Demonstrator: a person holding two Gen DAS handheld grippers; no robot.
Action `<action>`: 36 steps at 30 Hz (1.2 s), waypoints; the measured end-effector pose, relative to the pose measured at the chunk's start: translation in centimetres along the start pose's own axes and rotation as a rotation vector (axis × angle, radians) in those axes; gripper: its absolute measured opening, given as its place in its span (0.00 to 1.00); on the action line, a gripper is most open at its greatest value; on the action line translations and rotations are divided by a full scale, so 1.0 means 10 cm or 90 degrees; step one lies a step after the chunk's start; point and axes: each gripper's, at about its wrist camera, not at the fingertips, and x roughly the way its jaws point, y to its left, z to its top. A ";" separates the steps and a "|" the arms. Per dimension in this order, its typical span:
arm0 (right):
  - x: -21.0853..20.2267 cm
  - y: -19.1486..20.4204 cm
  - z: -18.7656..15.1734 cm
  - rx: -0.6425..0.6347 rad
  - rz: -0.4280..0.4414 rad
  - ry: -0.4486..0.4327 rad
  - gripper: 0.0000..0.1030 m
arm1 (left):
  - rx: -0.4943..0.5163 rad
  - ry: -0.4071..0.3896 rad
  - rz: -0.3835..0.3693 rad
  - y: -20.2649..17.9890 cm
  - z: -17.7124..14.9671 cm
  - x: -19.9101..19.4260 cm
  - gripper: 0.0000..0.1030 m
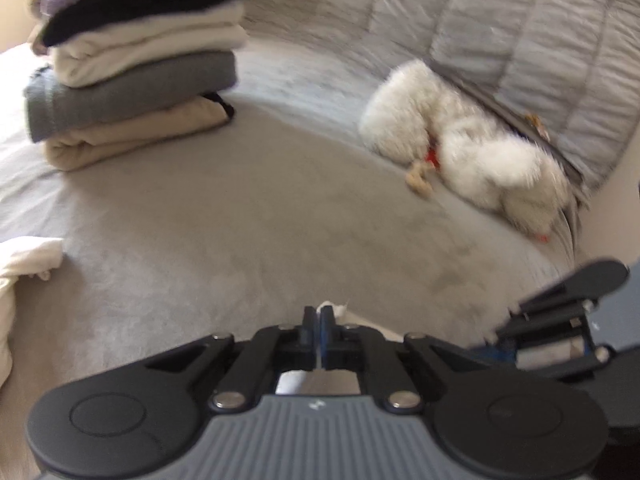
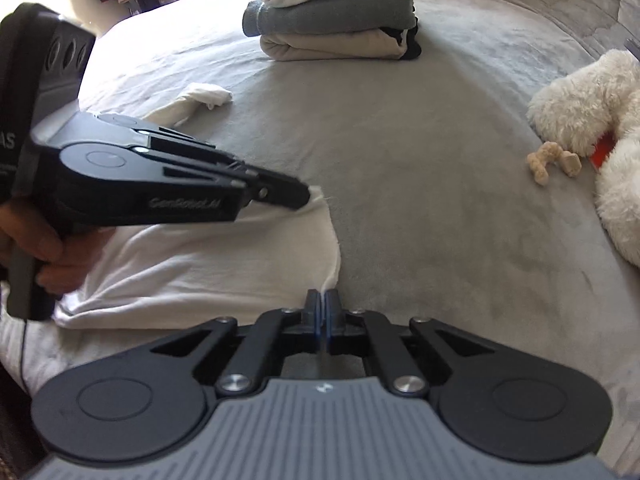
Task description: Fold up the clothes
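Both black two-finger tongs were clamped on the white cotton garment (image 2: 224, 264) that lay spread on the grey bed cover (image 2: 420, 184). Nearest the right wrist camera, the right gripper (image 2: 322, 300) had its blue-lined jaws pressed together on the near corner of the garment's right-hand edge. A little farther along that same edge, the left gripper (image 2: 306, 196), held in a bare hand (image 2: 40, 248), pinched the far corner, its jaws closed on the cloth. In the left wrist view the left gripper (image 1: 319, 314) showed a scrap of white fabric poking out between its shut jaws, and the right gripper (image 1: 510, 320) sat just beside it at the lower right, blurred, with white cloth visible in its frame.

Beyond the garment's far side, one white sleeve (image 2: 196, 100) trailed out across the cover, crumpled at its end. To the right, near the bed's edge, a fluffy white plush toy (image 2: 596, 120) with a red patch lay on the cover, with a small knobbly beige chew bone (image 2: 554, 162) just beside it.

Farthest back stood a stack of folded clothes (image 1: 136, 60): beige at the bottom, then grey, cream, black and lilac on top. Behind the toy, a quilted grey duvet (image 1: 500, 20) was bunched along the far side. No boxes or baskets were visible in either view.
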 end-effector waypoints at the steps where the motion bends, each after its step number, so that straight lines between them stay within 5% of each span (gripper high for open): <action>1: -0.05 -0.01 0.00 0.000 -0.004 -0.006 0.02 | -0.009 -0.015 0.003 -0.01 0.01 -0.01 0.01; 7: -0.39 -0.04 -0.05 -0.022 -0.052 -0.060 0.02 | -0.027 -0.076 0.003 -0.16 0.12 -0.03 0.01; 13: -0.38 -0.06 -0.06 -0.045 -0.090 -0.039 0.02 | -0.039 -0.107 0.010 -0.27 0.16 0.07 0.01; 21: -0.23 -0.09 -0.06 -0.059 -0.125 0.011 0.02 | -0.012 -0.062 0.041 -0.33 0.06 0.36 0.01; 27: -0.22 -0.11 -0.04 -0.040 -0.121 0.005 0.05 | -0.022 -0.075 0.035 -0.31 0.00 0.30 0.02; 29: -0.22 -0.11 -0.03 -0.033 -0.120 0.003 0.13 | -0.024 -0.079 0.034 -0.29 0.00 0.21 0.06; 36: -0.19 -0.10 0.01 -0.016 -0.112 -0.006 0.14 | -0.008 -0.095 0.073 -0.12 -0.10 -0.26 0.28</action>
